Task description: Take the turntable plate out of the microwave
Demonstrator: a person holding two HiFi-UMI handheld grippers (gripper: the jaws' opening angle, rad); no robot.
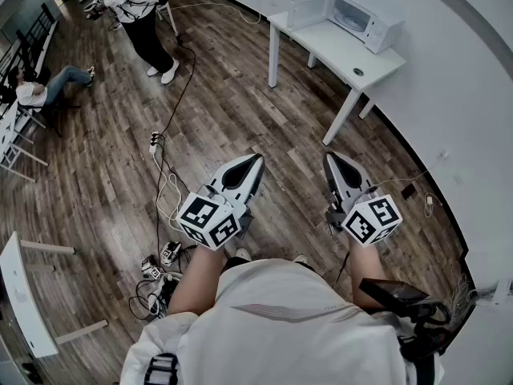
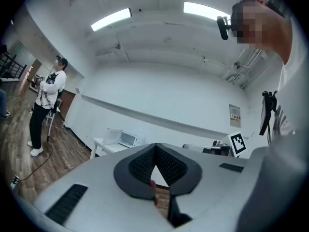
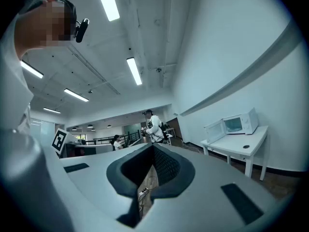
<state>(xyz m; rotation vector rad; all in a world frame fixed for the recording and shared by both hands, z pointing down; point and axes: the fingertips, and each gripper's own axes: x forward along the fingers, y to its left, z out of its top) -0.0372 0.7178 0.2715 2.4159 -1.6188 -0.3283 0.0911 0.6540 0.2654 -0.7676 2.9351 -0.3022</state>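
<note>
Plainly, neither gripper has anything in it. The left gripper (image 1: 255, 160) has its jaws pressed together on nothing, and its own view shows only a sliver of floor behind the meeting pads. The right gripper (image 1: 331, 157) is likewise closed and empty. Both are held level at the person's waist, side by side and pointing forward.

Below and just left of the left gripper, a tangle of cables (image 1: 164, 195) and a power strip (image 1: 154, 140) lie on the wooden floor.

Well ahead, and off to the right of both grippers, a white table (image 1: 333, 48) stands against the wall with the microwave (image 1: 357, 16) at its far end. Its door (image 1: 309, 8) hangs open on the left side, so the cavity faces the room. The turntable plate is too small to make out at this range; it is presumably inside the cavity. A small dark round object (image 1: 357, 72) sits on the table nearer the grippers.

The right gripper is slightly nearer the microwave, though both remain well apart from it, so the approach must come first. Once there, the open door on the left would favour reaching in from the right.
</note>
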